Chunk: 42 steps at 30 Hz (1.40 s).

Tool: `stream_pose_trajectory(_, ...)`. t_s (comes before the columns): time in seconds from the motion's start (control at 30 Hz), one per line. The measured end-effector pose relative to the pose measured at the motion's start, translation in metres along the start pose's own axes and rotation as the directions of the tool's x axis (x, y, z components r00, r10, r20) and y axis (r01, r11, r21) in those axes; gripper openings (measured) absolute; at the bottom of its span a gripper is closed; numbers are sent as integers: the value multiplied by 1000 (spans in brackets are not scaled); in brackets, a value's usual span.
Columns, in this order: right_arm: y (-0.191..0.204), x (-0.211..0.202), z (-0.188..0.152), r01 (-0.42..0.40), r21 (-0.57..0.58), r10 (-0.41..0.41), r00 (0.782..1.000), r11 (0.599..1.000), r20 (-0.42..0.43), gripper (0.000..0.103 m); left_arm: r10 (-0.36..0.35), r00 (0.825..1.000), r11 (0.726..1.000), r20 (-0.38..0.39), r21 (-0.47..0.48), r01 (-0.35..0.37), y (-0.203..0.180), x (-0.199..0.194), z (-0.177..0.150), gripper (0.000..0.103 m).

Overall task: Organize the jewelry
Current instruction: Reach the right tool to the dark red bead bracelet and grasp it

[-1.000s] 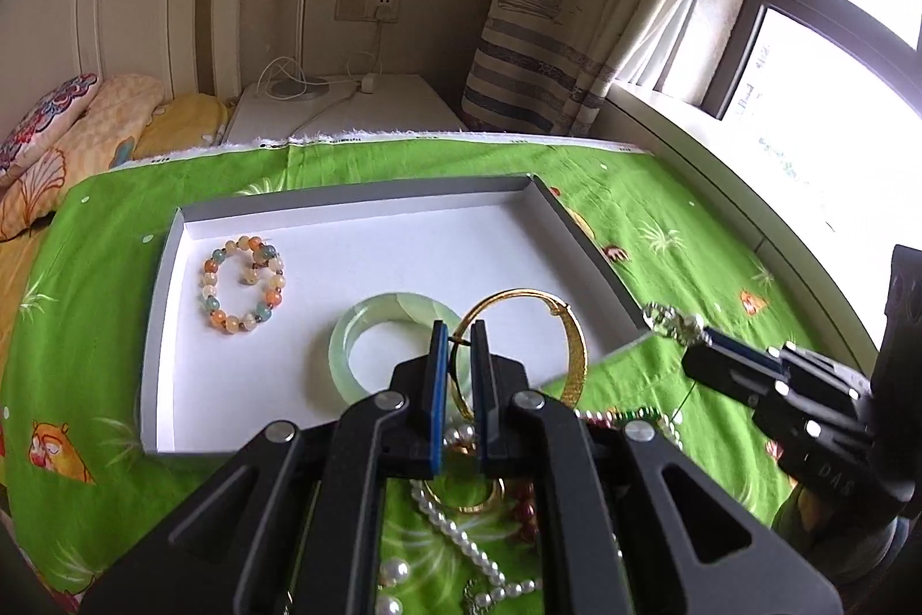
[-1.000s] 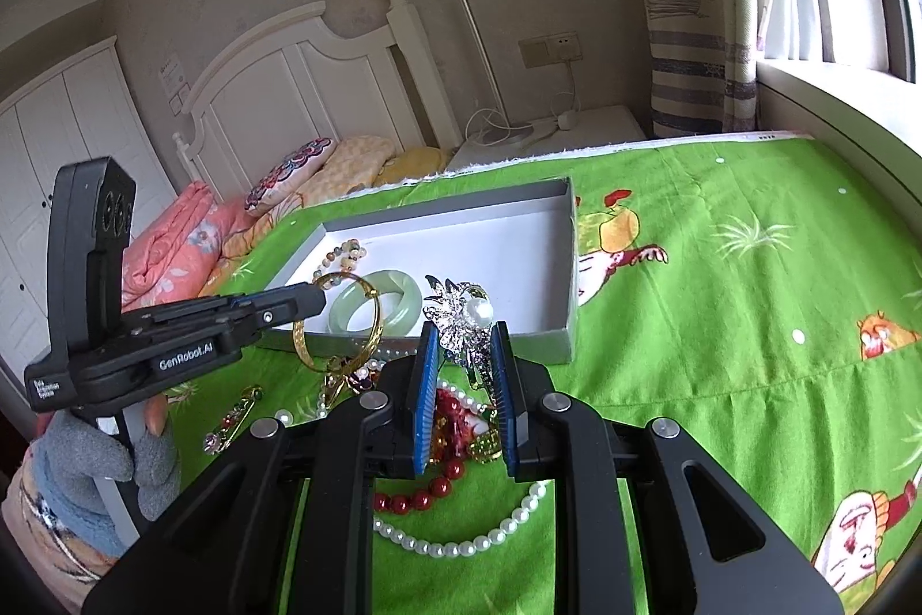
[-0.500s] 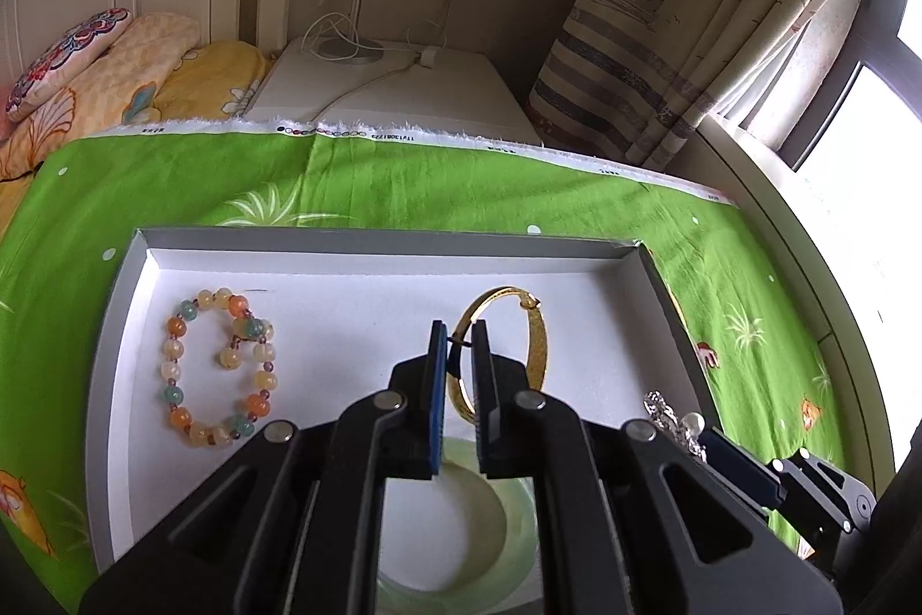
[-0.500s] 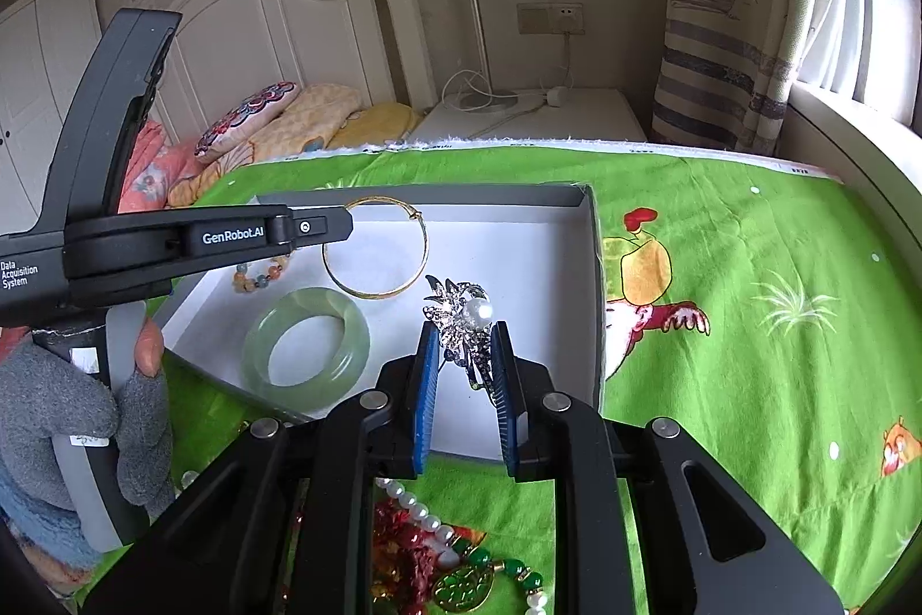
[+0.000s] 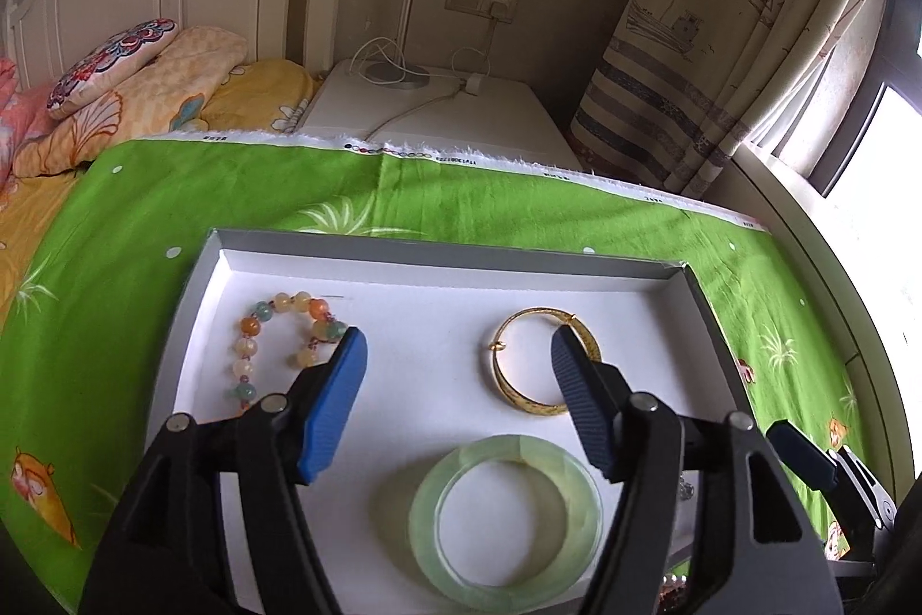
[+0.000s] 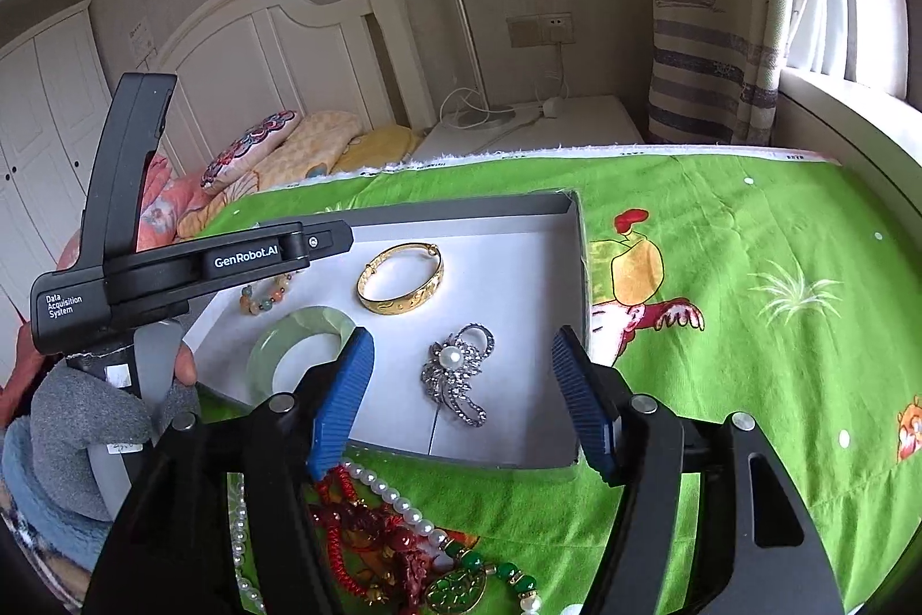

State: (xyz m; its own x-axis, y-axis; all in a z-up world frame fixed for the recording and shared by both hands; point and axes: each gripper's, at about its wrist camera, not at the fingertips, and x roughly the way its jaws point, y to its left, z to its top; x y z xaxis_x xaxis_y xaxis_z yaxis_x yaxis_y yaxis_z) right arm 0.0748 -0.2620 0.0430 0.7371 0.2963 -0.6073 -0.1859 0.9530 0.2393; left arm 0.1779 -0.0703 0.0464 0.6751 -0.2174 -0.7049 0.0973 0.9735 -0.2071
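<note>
A grey tray [image 5: 438, 249] with a white floor lies on the green cloth. In it lie a bead bracelet [image 5: 271, 327], a gold bangle [image 5: 518, 387] and a green jade bangle [image 5: 507, 511]. My left gripper [image 5: 455, 350] is open and empty above the tray, the gold bangle by its right finger. In the right wrist view the tray [image 6: 461, 211] also holds a silver pearl brooch [image 6: 458, 370], with the gold bangle [image 6: 403, 292] and jade bangle [image 6: 305, 327] behind it. My right gripper [image 6: 461, 350] is open and empty over the brooch.
A tangle of pearl, red and green bead necklaces [image 6: 397, 546] lies on the green cloth [image 6: 749, 327] in front of the tray. The left gripper's body [image 6: 167, 263] reaches over the tray's left side. A white nightstand [image 5: 432, 108], pillows and a curtain stand behind.
Both grippers have opened. The left one has let go of the gold bangle, which now lies flat in the tray. The right one has let go of the brooch, now on the tray floor.
</note>
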Motion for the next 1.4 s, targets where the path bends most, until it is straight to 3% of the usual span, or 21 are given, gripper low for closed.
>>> stream_pose_trajectory(0.07, 0, -2, -2, -5, 1, 5, 1000, 1000, 3, 62, 11, 1000, 1000, 22, -23, -10, 8, -10, -4, 83)
stream_pose_trajectory(0.23, -4, -11, -8, -14, 24, 13, 1000, 1000, 16, 62, 9, 999, 998, 47, -68, -6, 25, -38, -24, 93)
stream_pose_trajectory(0.37, -11, -22, -13, -23, 55, 22, 999, 998, 30, 62, 44, 996, 998, 81, -53, -40, 32, -68, -44, 100)
stream_pose_trajectory(0.53, -12, -38, -23, -22, 65, 20, 999, 998, 26, 62, 68, 991, 997, 118, -44, -63, 43, -111, -71, 100)
stream_pose_trajectory(0.67, -7, -48, -36, -37, 50, 36, 999, 998, 13, 62, 43, 990, 999, 135, -34, -39, 51, -139, -101, 100)
stream_pose_trajectory(0.83, 9, -54, -49, -5, -16, 5, 1000, 1000, 1, 61, 13, 995, 1000, 96, 0, -13, 52, -135, -132, 100)
stream_pose_trajectory(0.9, 14, -57, -52, 5, -34, -5, 1000, 999, 1, 59, 1, 999, 1000, 55, 19, -2, 48, -126, -134, 100)
stream_pose_trajectory(0.97, 16, -57, -54, 6, -42, -7, 1000, 999, -9, 54, 2, 998, 999, 67, 34, -4, 45, -126, -134, 100)
stream_pose_trajectory(1.1, 25, -52, -61, 9, -78, -14, 998, 997, -67, 38, -7, 998, 999, 60, 34, 5, 45, -123, -134, 100)
stream_pose_trajectory(1.4, 43, -38, -66, 50, -179, -74, 988, 983, -134, 30, -19, 998, 1000, 61, 21, 17, 49, -122, -131, 100)
